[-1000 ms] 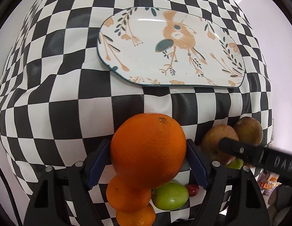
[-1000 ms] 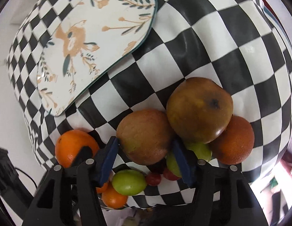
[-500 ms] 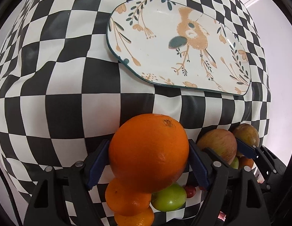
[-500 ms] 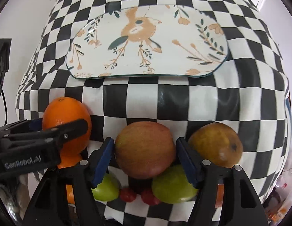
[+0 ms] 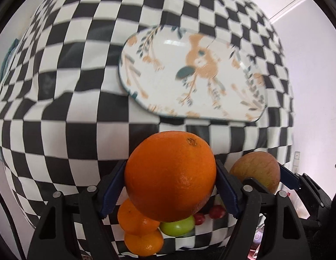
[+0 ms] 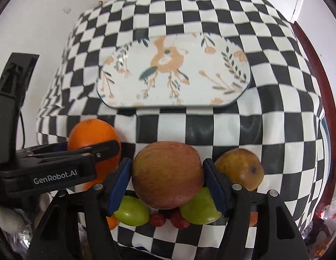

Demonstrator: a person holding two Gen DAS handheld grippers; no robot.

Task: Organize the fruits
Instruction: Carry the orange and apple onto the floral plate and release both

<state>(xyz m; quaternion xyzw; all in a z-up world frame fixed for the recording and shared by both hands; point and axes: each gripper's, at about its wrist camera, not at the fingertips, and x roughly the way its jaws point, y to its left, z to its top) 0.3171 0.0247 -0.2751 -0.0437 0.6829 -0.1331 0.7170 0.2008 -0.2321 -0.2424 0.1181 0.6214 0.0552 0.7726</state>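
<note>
The orange (image 5: pixel 170 175) is pinched in the left gripper (image 5: pixel 170 186), stem dimple tipped up toward the plate (image 5: pixel 189 117) — pretty round, so no real long axis. The apple (image 6: pixel 168 173) is clamped in the right gripper (image 6: pixel 168 182); either could get squeezed out and rolled off the checkered cloth (image 6: pixel 233 130) — smooth skins, narrow pads.
</note>
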